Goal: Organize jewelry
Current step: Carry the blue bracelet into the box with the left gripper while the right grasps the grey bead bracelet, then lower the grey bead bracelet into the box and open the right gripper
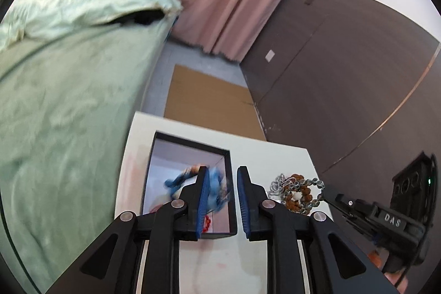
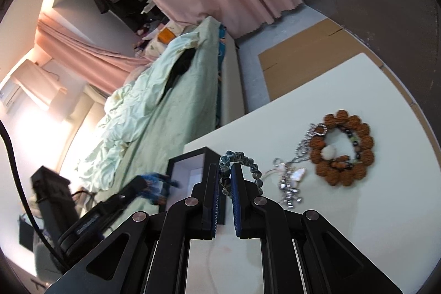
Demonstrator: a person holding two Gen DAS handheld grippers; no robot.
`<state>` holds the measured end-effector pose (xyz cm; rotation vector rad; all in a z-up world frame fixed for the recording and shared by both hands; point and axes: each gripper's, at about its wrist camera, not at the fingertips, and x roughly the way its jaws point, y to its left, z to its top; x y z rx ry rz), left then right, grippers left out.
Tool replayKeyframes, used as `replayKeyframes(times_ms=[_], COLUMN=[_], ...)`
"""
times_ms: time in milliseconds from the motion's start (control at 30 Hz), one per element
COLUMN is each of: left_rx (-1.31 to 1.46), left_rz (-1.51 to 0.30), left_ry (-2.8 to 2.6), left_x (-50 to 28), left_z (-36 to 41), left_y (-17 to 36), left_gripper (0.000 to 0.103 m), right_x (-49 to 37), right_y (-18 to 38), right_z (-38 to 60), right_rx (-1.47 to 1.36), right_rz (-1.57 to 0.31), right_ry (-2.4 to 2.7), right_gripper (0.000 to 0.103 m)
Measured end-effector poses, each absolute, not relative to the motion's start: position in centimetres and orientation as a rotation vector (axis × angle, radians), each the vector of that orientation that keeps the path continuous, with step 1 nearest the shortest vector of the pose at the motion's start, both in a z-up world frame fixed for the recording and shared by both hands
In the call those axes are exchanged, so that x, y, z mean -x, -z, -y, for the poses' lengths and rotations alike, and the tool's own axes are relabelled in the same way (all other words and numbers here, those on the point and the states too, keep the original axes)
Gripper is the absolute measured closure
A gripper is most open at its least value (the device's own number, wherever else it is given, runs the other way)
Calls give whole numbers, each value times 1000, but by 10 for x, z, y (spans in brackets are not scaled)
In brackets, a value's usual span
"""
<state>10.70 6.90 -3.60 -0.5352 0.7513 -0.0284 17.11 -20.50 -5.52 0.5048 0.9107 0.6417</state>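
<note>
From the left wrist view we see our left claw (image 1: 222, 200) spread, nothing pinched between its pads; a blurred blue piece (image 1: 213, 185) shows just behind the left finger, over the open black box (image 1: 233, 183). Only this view looks into the box, where red beads (image 1: 207, 223) lie at its 6 o'clock end. At 3 o'clock our right claw (image 1: 325, 190) comes in, tip at a grey bead strand.

The right wrist view alone shows that grip plainly: the right claw (image 2: 225, 183) is pressed together on the grey bracelet (image 2: 252, 166), whose loop arcs toward 1 o'clock. It also lays out the rest on the white counter (image 2: 358, 211): a brown bracelet (image 2: 366, 148) at 2 o'clock, a silver chain (image 2: 289, 186) between it and the claw. The left claw (image 2: 150, 183) shows blurred at 9 o'clock.
</note>
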Motion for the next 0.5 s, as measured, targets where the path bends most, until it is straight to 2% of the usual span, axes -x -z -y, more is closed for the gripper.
replayKeyframes(times_ms=[33, 100, 167, 500], left_rx=[540, 538, 542, 545], left_rz=[-753, -739, -700, -683], left_ry=[26, 8, -2, -47], left_x=[-107, -104, -98, -88], left_z=[-71, -74, -77, -101], left_y=[37, 35, 30, 26], left_gripper=[74, 39, 23, 20], right_x=[-170, -167, -165, -160], right_y=[54, 52, 49, 47], right_z=[203, 200, 196, 167], right_rx=[-505, -505, -506, -507], right_rz=[-906, -896, -882, -861], right_ry=[-653, -672, -696, -798], right_gripper=[93, 93, 93, 93])
